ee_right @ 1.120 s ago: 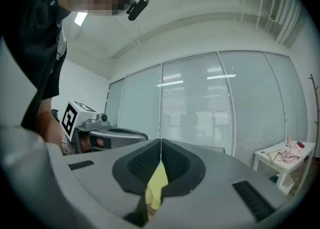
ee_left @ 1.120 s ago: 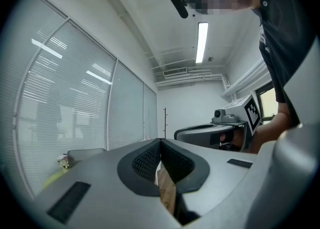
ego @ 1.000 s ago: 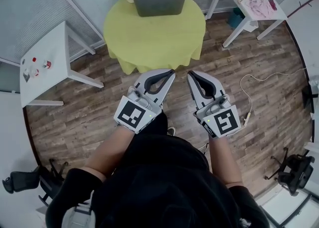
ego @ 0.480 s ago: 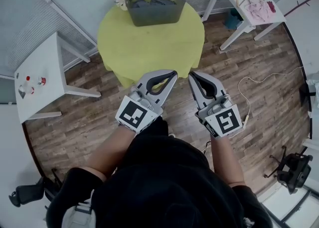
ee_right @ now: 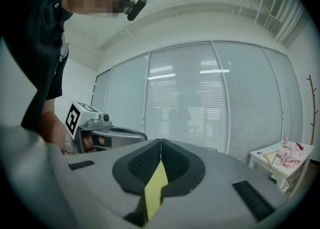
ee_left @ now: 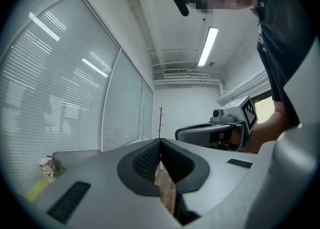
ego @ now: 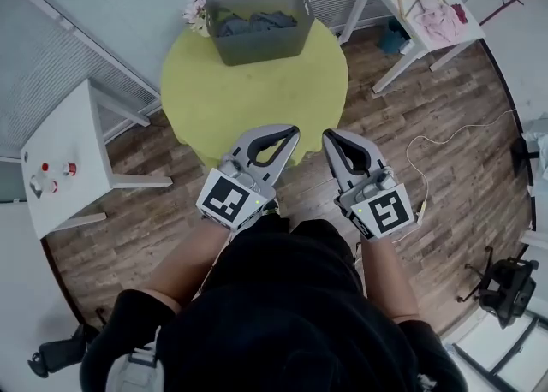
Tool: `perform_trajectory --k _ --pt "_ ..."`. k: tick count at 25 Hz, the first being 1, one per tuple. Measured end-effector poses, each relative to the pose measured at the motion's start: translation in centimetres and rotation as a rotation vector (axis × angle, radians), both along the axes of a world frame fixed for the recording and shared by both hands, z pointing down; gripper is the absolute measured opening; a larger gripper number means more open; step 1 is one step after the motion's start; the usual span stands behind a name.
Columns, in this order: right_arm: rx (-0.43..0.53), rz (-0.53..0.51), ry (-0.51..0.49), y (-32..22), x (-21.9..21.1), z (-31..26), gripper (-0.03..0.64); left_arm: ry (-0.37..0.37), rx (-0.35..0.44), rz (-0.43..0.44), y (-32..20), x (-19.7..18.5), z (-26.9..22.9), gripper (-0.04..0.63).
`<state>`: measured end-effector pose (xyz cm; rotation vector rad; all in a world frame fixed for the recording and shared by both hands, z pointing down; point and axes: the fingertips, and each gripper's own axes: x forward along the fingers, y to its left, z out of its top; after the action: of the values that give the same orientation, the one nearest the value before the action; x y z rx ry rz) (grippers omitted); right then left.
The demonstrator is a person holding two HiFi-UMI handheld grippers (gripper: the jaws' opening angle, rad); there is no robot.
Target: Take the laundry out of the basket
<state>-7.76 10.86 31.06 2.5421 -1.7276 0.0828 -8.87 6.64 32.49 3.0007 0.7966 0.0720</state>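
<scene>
While the left tongs [ego: 295, 130] and right tongs [ego: 325, 133] hung clenched and empty side by side, a square black-and-white marker [ego: 229, 199] on each, grey basket [ego: 257, 46] well ahead on the round yellow table [ego: 257, 99], dark laundry [ego: 253, 20] inside it.

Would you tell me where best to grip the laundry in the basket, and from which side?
Take a crumpled fold of the grey laundry near the heap's middle, coming straight down into the open basket. Its walls stand all round the clothes, so a sideways approach looks blocked.
</scene>
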Motion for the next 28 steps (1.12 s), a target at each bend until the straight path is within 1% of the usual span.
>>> perform_trajectory --k 5,9,13,18,23,28 --pt "0.005 0.001 -0.008 -0.3 2.7 0.6 0.023 0.002 -0.001 -0.002 -0.2 2.7 0.2 0.009" --pt "0.010 -0.018 -0.006 -0.1 5.6 1.0 0.023 -0.026 0.039 -0.008 0.0 5.3 1.2 0.009" --pt "0.022 -0.049 0.007 0.4 8.9 0.7 0.023 -0.012 0.029 -0.046 0.7 8.6 0.8 0.009" --pt "0.002 -0.096 0.004 2.0 13.5 1.0 0.023 -0.034 0.026 -0.083 2.7 13.2 0.8 0.010" --pt "0.005 -0.145 -0.004 4.2 18.0 0.7 0.023 -0.037 0.013 -0.131 5.4 17.8 0.8 0.009" --pt "0.009 -0.201 -0.011 6.3 22.0 1.0 0.023 -0.054 0.026 -0.187 7.8 21.6 1.1 0.010"
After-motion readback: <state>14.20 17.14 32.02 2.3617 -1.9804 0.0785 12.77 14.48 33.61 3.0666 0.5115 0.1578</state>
